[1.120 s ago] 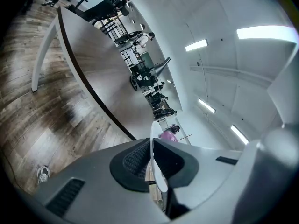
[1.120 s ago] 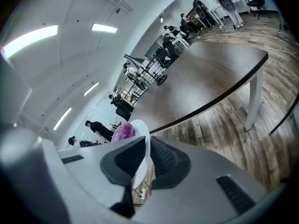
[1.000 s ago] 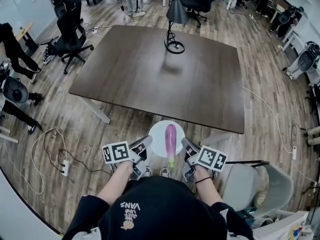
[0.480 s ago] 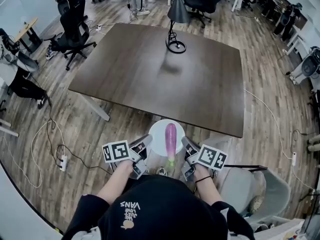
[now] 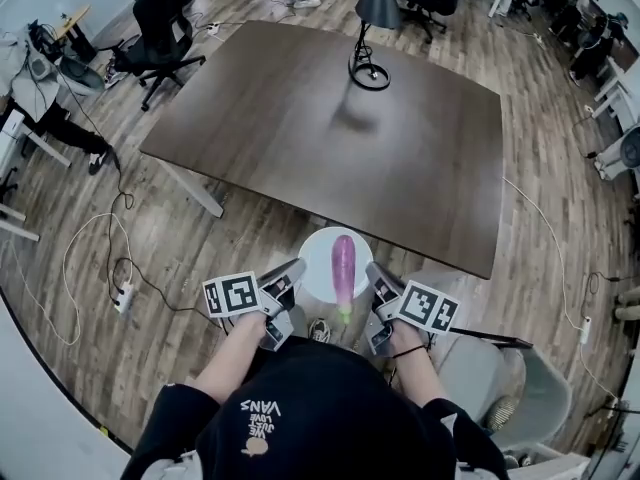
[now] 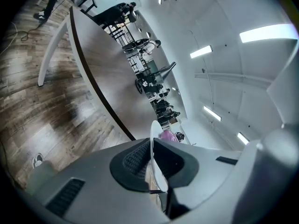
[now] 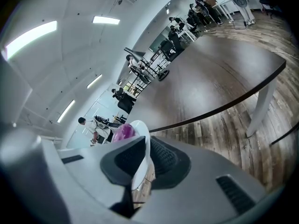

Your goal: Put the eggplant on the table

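A purple eggplant [image 5: 343, 271] with a green stem lies on a white plate [image 5: 316, 263], carried in the air just short of the near edge of the dark brown table [image 5: 330, 138]. My left gripper [image 5: 299, 267] is shut on the plate's left rim, and my right gripper [image 5: 371, 270] is shut on its right rim. In the left gripper view the thin plate [image 6: 154, 146] edge sits pinched between the dark pads, with the eggplant [image 6: 167, 136] behind. The right gripper view shows the same pinch on the plate [image 7: 141, 148], eggplant [image 7: 122, 132] peeking over it.
A black desk lamp [image 5: 372, 38] stands at the table's far side. Office chairs [image 5: 165, 23] and other desks ring the room. A power strip and cables [image 5: 122, 293] lie on the wooden floor at left. A grey chair [image 5: 500, 378] stands at my right.
Both grippers have carried the plate with the eggplant a little toward the table; the table's near edge now sits closer to the plate. Both grips are unchanged.
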